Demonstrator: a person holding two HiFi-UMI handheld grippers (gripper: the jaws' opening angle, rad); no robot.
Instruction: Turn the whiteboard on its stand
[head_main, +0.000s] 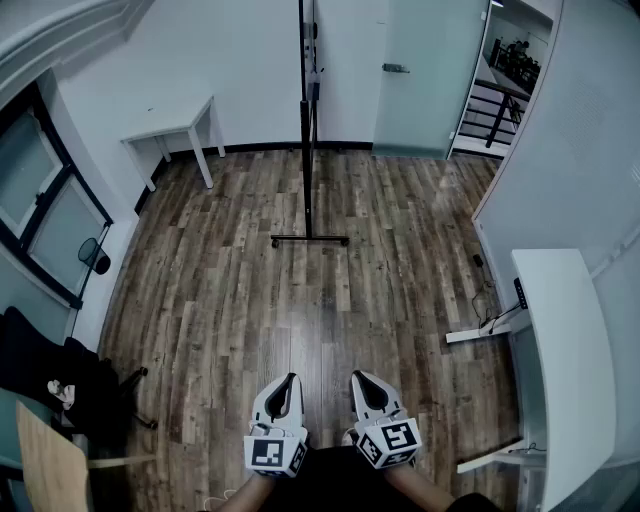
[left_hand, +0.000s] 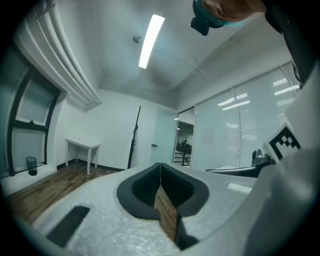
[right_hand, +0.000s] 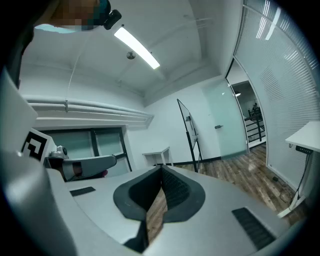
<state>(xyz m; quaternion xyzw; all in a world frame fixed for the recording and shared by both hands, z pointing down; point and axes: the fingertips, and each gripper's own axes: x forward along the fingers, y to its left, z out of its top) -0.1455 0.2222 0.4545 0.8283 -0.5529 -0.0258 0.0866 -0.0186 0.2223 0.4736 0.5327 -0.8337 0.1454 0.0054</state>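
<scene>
The whiteboard stands edge-on across the room on a black stand, and its foot bar rests on the wooden floor. It also shows as a thin dark line in the left gripper view and, leaning, in the right gripper view. Low in the head view, close to the person, my left gripper and right gripper sit side by side, far from the whiteboard. Both point toward it. The left gripper's jaws meet at the tips with nothing between them, and so do those of the right gripper.
A small white table stands at the back left wall and a glass door at the back right. A long white desk runs along the right side. A dark chair and a wooden seat are at the near left.
</scene>
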